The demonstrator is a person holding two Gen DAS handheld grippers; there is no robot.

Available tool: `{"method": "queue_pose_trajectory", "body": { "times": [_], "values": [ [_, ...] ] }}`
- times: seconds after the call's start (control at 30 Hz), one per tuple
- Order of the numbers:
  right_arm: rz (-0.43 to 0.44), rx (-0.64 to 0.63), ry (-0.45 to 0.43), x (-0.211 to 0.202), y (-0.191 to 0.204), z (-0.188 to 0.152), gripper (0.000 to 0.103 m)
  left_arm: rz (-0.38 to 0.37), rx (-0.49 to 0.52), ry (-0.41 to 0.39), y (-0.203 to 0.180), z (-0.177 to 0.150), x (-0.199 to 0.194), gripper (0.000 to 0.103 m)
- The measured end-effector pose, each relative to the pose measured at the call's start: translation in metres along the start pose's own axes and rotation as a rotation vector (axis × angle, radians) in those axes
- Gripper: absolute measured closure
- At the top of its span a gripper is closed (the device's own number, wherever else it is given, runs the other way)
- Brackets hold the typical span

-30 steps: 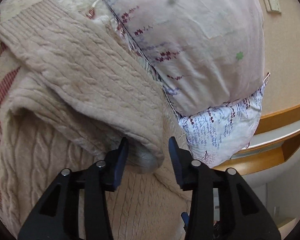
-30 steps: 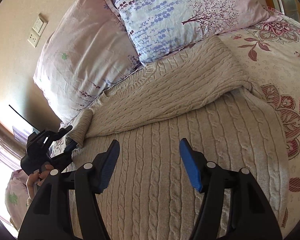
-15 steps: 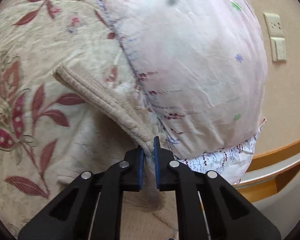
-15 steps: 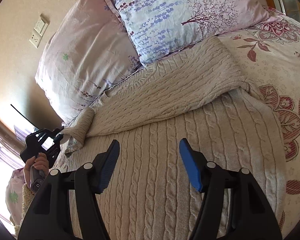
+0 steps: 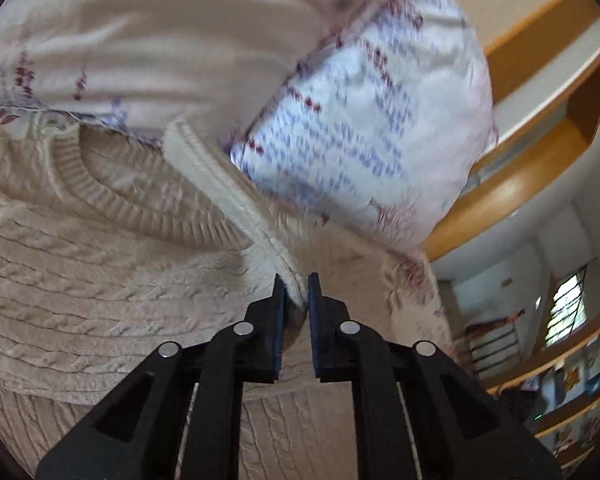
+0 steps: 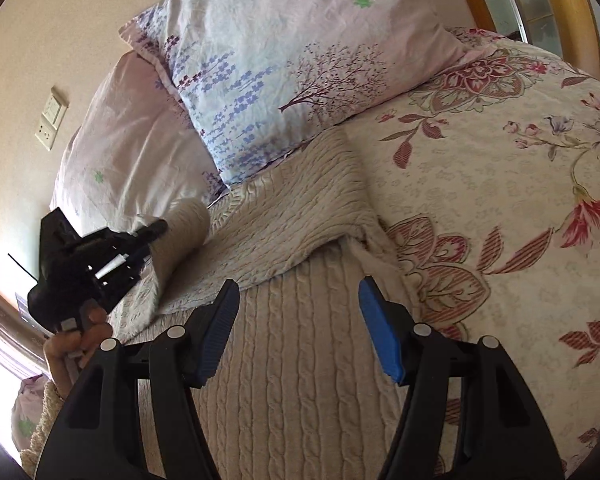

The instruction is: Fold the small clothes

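Observation:
A beige cable-knit sweater (image 6: 300, 360) lies on the bed, one sleeve folded across its body. It also shows in the left wrist view (image 5: 80, 280). My left gripper (image 5: 296, 292) is shut on the ribbed sleeve cuff (image 5: 236, 200) and holds it lifted over the sweater's neckline. In the right wrist view the left gripper (image 6: 100, 256) holds the cuff (image 6: 184, 228) up at the sweater's far left. My right gripper (image 6: 296, 320) is open and empty, hovering over the sweater's body.
Two floral pillows (image 6: 284, 64) lean at the head of the bed, right behind the sweater. A flowered bedspread (image 6: 500, 200) covers the bed to the right. A wooden headboard (image 5: 520, 184) and wall sockets (image 6: 52, 120) lie beyond.
My left gripper closed on the sleeve cuff, then lifted and swung it over the sweater's neckline. My right gripper stayed open and shifted slightly over the body.

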State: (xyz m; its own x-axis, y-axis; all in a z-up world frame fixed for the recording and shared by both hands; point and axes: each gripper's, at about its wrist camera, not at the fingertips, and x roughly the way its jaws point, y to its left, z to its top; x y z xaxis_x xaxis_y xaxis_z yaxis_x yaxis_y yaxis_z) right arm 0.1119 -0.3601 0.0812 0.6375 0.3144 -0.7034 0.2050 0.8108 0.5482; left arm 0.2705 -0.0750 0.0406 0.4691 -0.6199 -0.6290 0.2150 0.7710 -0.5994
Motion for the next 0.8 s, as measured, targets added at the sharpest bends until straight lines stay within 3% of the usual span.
{"method": "queue_pose_trajectory", "body": {
  "times": [0.03,0.1,0.13,0.2,0.3,0.37,0.43,0.57,0.73,0.8],
  "values": [
    [0.001,0.008,-0.001,0.000,-0.003,0.002,0.039,0.035,0.047,0.050,-0.006,-0.006,0.014,0.083],
    [0.010,0.016,-0.005,-0.001,-0.003,0.009,0.039,0.091,0.178,0.111,-0.019,-0.022,0.031,0.058],
    [0.020,0.016,-0.008,-0.001,-0.002,0.012,0.039,0.100,0.249,0.106,-0.027,-0.029,0.031,0.052],
    [0.052,0.021,-0.009,0.000,0.003,0.021,0.039,0.105,0.385,0.076,-0.044,-0.040,0.019,0.031],
    [0.088,0.022,0.009,0.006,0.014,0.032,0.039,0.107,0.493,-0.009,-0.051,-0.048,-0.018,0.017],
    [0.095,0.002,0.036,0.015,0.026,0.039,0.040,0.145,0.524,-0.076,-0.047,-0.046,-0.046,0.014],
    [0.099,-0.020,0.070,0.026,0.038,0.043,0.040,0.207,0.492,-0.120,-0.028,-0.039,-0.074,0.013],
    [0.062,-0.045,0.132,0.054,0.051,0.051,0.044,0.294,0.273,-0.153,0.051,-0.020,-0.128,0.014],
    [-0.046,-0.073,0.168,0.090,0.050,0.060,0.053,0.402,0.023,-0.151,0.146,-0.005,-0.166,0.031],
    [-0.073,-0.074,0.206,0.108,0.046,0.059,0.059,0.400,-0.058,-0.128,0.175,-0.005,-0.167,0.039]
  ]
}}
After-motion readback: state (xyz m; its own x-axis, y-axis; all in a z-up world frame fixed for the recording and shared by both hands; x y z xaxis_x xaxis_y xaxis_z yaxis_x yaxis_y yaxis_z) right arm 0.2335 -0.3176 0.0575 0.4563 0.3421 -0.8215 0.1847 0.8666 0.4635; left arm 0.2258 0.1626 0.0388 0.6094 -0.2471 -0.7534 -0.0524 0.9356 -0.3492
